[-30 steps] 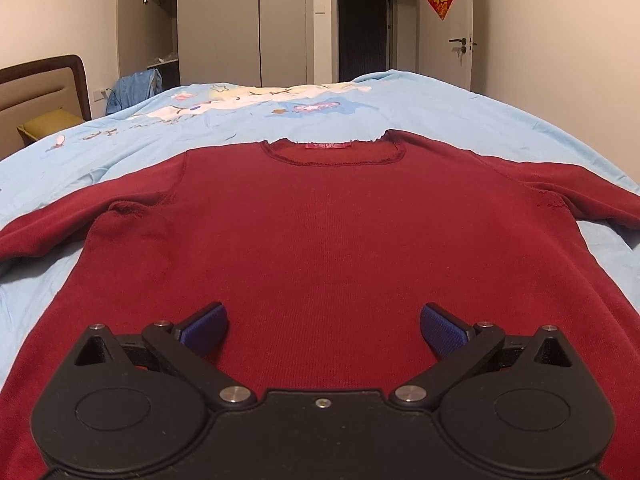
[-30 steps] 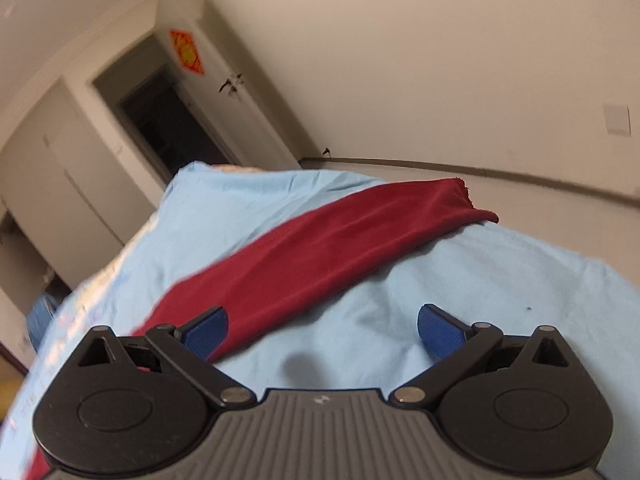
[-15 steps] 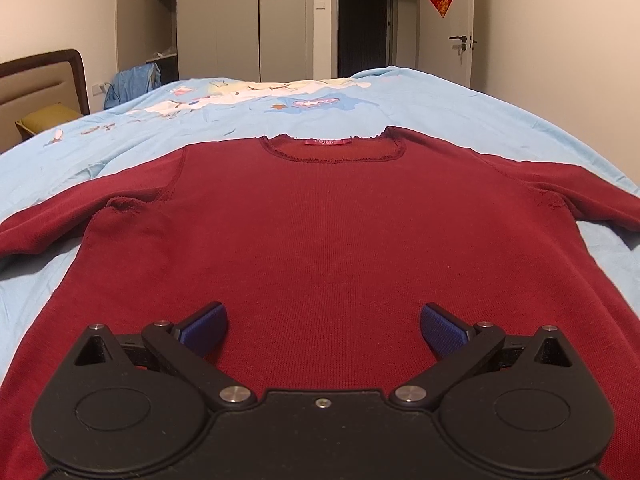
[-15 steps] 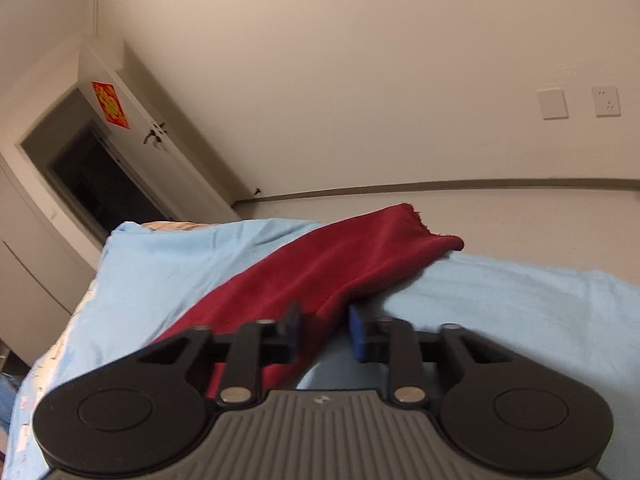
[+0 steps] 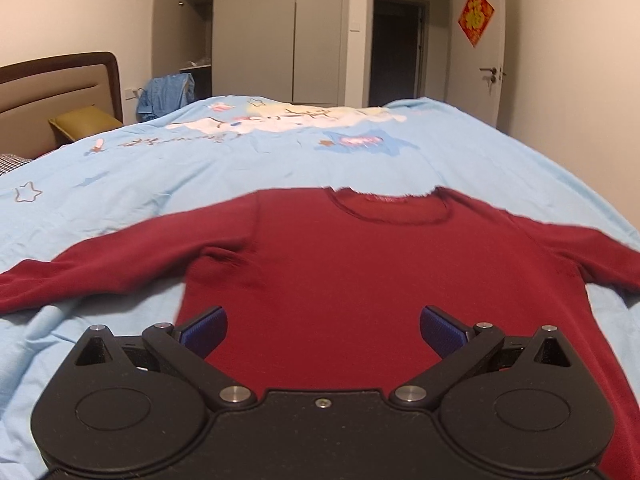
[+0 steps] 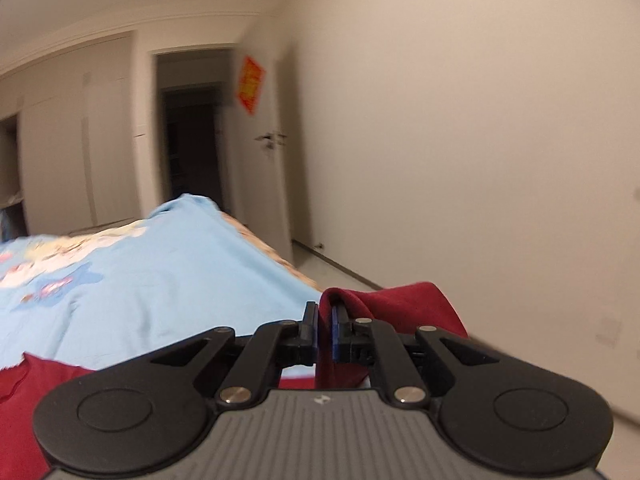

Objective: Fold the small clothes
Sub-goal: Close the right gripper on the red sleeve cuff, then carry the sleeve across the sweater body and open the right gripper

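Observation:
A dark red long-sleeved sweater (image 5: 360,280) lies flat on the light blue bedspread (image 5: 200,168), neck away from me, both sleeves spread out. My left gripper (image 5: 323,330) hovers open over its lower body with nothing between the blue pads. In the right wrist view my right gripper (image 6: 325,330) is shut on the sweater's right sleeve (image 6: 404,304), lifted off the bed; the red cloth bunches over the right finger. A bit of the sweater body (image 6: 24,392) shows at the lower left.
A headboard (image 5: 60,88) and yellow pillow (image 5: 84,124) stand at the left. Grey wardrobes (image 5: 276,32), a dark doorway (image 5: 396,48) and a white door with a red ornament (image 5: 476,16) lie beyond the bed. A wall (image 6: 480,160) runs along the right bedside.
My right gripper closed on the sleeve's end, lifted it and swung left toward the bed. My left gripper rose and drew back, staying open.

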A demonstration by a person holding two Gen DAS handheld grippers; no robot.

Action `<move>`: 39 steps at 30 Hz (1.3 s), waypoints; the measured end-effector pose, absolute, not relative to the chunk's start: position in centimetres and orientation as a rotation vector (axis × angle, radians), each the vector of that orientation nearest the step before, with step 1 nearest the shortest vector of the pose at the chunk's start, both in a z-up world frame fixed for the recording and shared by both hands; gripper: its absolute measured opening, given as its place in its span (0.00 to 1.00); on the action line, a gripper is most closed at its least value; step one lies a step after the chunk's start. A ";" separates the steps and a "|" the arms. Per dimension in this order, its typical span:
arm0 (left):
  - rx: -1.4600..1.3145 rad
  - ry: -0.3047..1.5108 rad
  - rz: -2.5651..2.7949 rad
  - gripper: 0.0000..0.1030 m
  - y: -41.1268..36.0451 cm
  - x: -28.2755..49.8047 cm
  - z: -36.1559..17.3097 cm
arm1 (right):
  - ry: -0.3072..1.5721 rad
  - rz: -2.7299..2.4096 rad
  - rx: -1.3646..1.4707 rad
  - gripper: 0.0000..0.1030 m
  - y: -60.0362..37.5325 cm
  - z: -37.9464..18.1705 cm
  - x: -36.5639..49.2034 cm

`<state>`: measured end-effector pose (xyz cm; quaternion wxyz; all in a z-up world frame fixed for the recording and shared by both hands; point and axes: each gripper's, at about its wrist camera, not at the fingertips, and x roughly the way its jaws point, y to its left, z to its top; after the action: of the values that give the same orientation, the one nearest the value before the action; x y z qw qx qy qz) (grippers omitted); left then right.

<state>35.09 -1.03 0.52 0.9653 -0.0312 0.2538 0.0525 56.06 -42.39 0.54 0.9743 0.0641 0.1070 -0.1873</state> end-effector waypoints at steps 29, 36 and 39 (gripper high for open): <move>-0.203 0.488 0.310 0.99 9.5 31.3 1.2 | 0.119 0.475 -0.954 0.07 -4.3 -6.1 51.2; -0.199 0.515 0.295 0.99 8.4 31.6 0.5 | 0.259 0.589 -0.775 0.29 -5.3 -4.7 50.7; -0.201 0.528 0.294 0.99 8.3 31.3 0.2 | 0.397 0.614 -0.502 0.45 -6.9 -2.6 52.9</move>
<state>31.29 8.28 0.22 0.9496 -0.0990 0.2597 0.1447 52.91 -6.87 -2.60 0.9033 -0.2428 0.1922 0.2970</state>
